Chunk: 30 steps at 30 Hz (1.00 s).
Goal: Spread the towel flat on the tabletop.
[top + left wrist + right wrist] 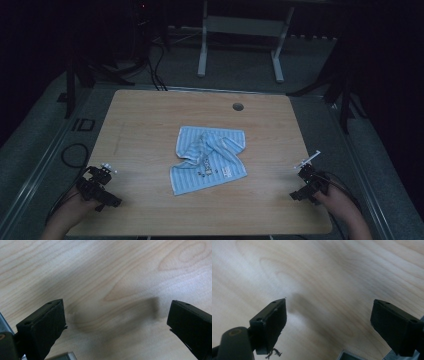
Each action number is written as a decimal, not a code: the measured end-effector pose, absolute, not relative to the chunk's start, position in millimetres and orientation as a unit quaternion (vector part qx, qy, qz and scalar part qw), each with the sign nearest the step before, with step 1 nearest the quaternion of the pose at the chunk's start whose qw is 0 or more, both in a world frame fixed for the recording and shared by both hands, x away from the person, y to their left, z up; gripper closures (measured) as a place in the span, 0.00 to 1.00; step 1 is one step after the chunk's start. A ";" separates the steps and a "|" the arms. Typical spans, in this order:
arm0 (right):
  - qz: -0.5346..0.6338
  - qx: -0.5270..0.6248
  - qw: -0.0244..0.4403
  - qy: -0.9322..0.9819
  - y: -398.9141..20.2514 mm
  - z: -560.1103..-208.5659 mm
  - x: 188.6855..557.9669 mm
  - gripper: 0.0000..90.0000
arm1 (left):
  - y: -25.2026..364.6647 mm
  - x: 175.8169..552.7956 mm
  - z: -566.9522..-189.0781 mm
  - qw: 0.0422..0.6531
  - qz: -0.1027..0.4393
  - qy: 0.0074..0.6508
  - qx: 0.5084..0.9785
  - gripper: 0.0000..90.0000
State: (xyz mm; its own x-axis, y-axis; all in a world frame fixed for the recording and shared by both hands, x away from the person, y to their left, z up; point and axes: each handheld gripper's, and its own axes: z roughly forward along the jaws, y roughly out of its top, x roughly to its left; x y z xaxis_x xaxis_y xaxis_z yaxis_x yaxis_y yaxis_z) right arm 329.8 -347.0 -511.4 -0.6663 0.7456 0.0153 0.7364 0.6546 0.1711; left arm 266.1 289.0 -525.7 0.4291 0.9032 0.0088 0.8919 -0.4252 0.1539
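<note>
Both tongs stand with their jaws spread wide and nothing between them: in the left gripper view we see our left gripper (116,322) with bare wood in the gap, and in the right gripper view our right gripper (328,322) looks the same, bare grain and a soft shadow between the black jaws. From the high view we hold the left gripper (100,186) near the near-left corner of the table (150,115) and the right gripper (311,181) near the near-right edge, each well apart from the cloth.

We find the blue striped towel (210,157) lying crumpled around the middle of the table, a little toward our side. Its upper part is folded over on itself in a ridge that runs toward the far right corner of the cloth, and its lower left corner lies flat and spread. A small printed mark shows on the lower half; we cannot read it.

Around the towel we have open wood on every side, wide to the left and right, somewhat narrower toward the near edge. A round hole (238,106) sits in the tabletop near the far edge, well apart from the towel. Beyond the table edges we see grey floor, dark cables (75,152) at the left, and the white legs of another table (202,50) farther off.
</note>
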 end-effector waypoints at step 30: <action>0.070 0.371 -0.017 0.926 -320.4 -513.3 361.7 0.22 | 233.7 297.6 -522.1 0.062 0.046 0.469 0.880 0.02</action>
